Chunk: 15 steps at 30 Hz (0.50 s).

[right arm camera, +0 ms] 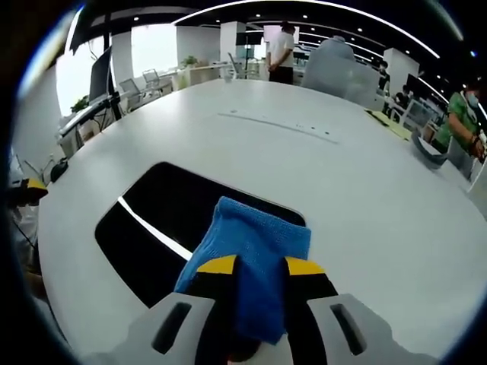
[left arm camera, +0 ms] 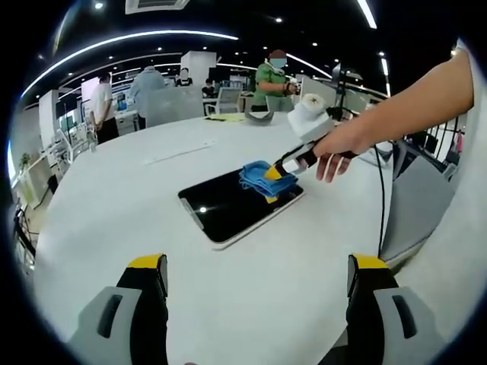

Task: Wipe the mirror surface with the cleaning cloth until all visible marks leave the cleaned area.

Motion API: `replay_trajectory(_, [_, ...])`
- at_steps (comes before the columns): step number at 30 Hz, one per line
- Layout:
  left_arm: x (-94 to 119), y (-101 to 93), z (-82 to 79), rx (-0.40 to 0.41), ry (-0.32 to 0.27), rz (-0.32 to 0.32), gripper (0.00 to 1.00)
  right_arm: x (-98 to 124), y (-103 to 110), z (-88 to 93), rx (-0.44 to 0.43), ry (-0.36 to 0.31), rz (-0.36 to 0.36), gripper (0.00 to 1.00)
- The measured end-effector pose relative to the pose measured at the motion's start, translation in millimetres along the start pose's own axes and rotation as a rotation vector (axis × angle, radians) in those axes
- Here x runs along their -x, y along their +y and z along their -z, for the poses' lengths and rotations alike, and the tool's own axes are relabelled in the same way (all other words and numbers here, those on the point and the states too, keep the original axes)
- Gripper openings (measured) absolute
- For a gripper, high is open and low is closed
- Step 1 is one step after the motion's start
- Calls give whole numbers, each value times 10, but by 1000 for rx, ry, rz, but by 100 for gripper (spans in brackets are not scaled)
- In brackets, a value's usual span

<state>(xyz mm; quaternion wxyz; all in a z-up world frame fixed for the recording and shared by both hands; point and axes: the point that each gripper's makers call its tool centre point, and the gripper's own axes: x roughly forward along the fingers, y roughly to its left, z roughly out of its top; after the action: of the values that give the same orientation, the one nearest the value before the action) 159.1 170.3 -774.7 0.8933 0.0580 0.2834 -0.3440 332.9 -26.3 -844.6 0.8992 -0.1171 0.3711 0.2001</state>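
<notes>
Right tool (right arm camera: 260,268) clamped on the blue cleaning cloth (right arm camera: 255,251), wiping the mirror (right arm camera: 152,220) on the white desk (right arm camera: 319,175).

In the right gripper view the yellow-tipped jaws pinch a fold of the cloth, which spreads forward over the near end of the dark mirror; a bright light reflection streaks across the glass beside it. In the left gripper view the left tool (left arm camera: 259,277) hangs with its jaws wide apart and nothing between them, well back from the mirror (left arm camera: 228,205), while the right tool (left arm camera: 275,173), held in a hand (left arm camera: 338,148), presses the cloth (left arm camera: 262,179) onto the mirror's far corner. I judge the wiping step under way, with most of the glass not yet covered. No marks can be made out at this size. The next move calls for dragging the cloth flat across the rest of the surface, keeping pressure even and the mirror from sliding.
</notes>
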Motion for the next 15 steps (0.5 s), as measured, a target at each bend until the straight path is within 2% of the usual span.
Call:
replay_trajectory(3, [-17,32,-43,-26,5,-3,99,5,3,3,3,0,-1,19])
replay_trajectory(5, [1,59,-88,-16,6,-10,99,6,5,5,9,1,-5,19])
replay_trajectory(7, [33,56,-168,-13,-20,-7,99,10,9,13,17,6,-9,19])
replay_trajectory(11, [36,111,-130,-29,-4,-19,99,17,17,20,25,10,-13,19])
replay_trajectory(15, [70,152,-98,-2,-2,-32,99,21,23,28,27,16,-17,19])
